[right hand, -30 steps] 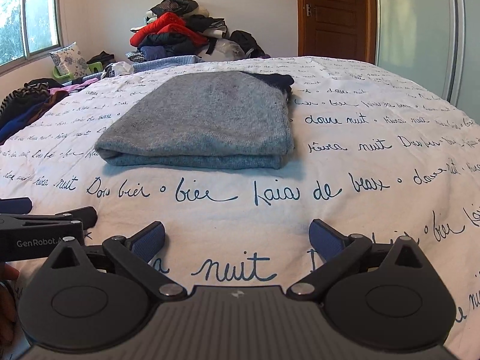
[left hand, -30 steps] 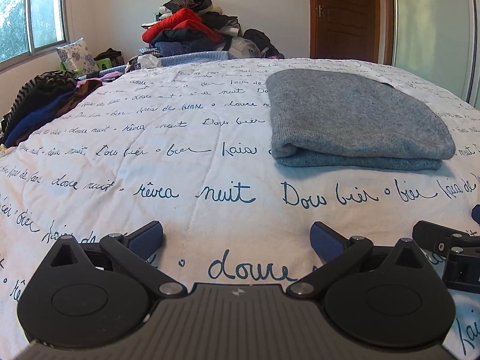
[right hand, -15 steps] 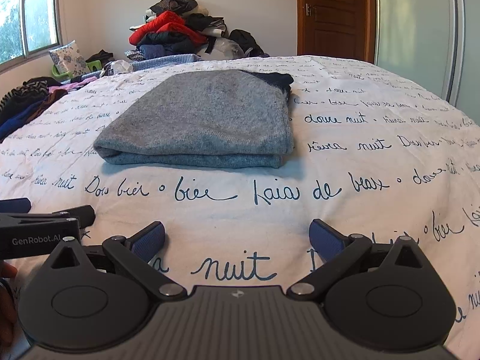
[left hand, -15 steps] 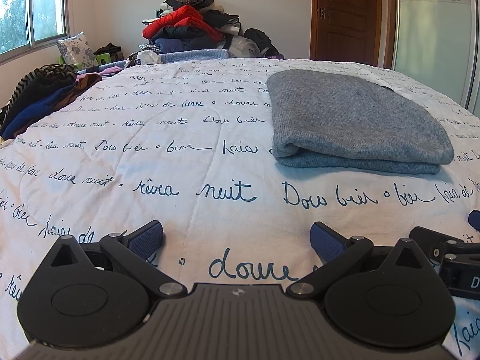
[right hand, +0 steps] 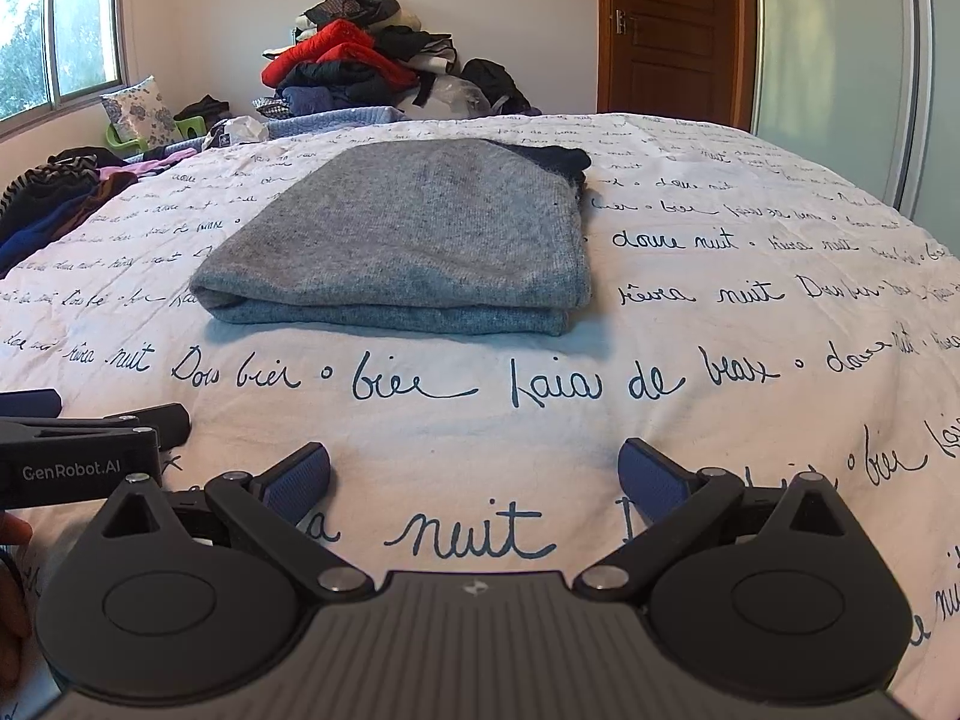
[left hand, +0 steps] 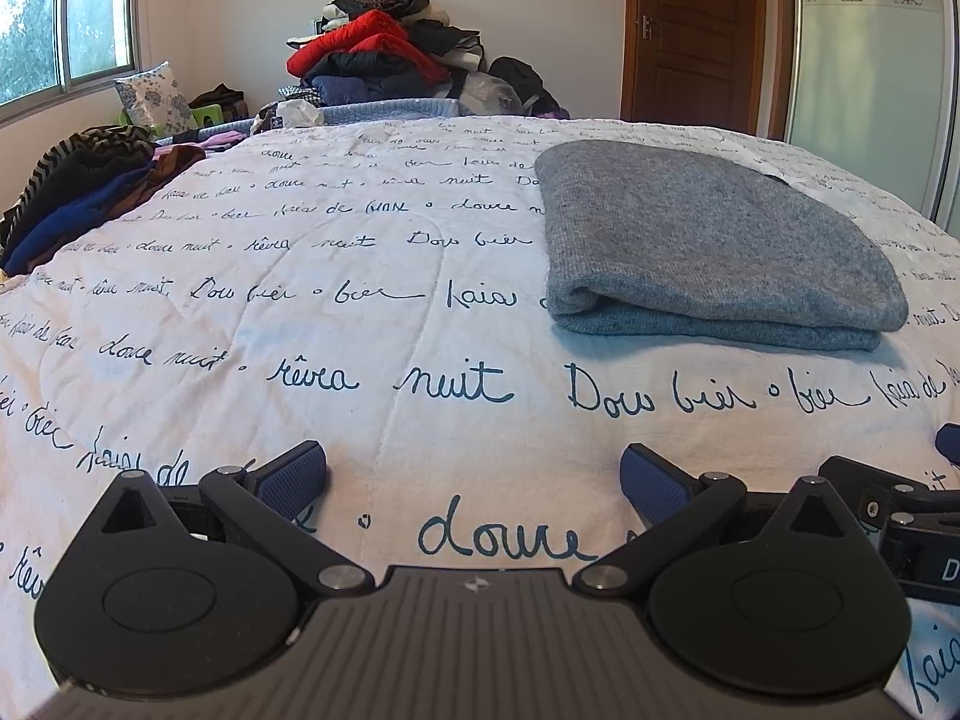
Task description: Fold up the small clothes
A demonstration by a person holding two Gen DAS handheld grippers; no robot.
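Both grippers are hovering low over the near part of the bed, side by side: the left gripper (left hand: 474,474) is standing with its jaws spread wide and nothing between the blue pads (left hand: 294,471), and the right gripper (right hand: 474,474) is showing the same wide, empty stance. The grey knit sweater (right hand: 414,240) is lying folded into a compact rectangle on the script-printed white quilt (left hand: 240,324), ahead of both tools and well apart from them, its doubled edge facing the cameras; a dark navy garment (right hand: 552,159) is peeking out at its far right corner. Judging from this, the fold is looking finished or nearly so. Risks from here: a pad catching only the top layer at the rounded fold would be peeling the stack open; dragging it across the soft quilt would be bunching the lower layers; a one-sided lift would be letting the loose knit sag and unfold; the navy piece could be pulled along or left skewed. No proper container is showing. The heap of unsorted clothes (left hand: 384,54) is sitting beyond the far edge of the bed, and another dark, striped pile (left hand: 78,192) is spilling along the left edge; a green object (right hand: 129,135) near the floral pillow (left hand: 153,96) is too hidden to identify.
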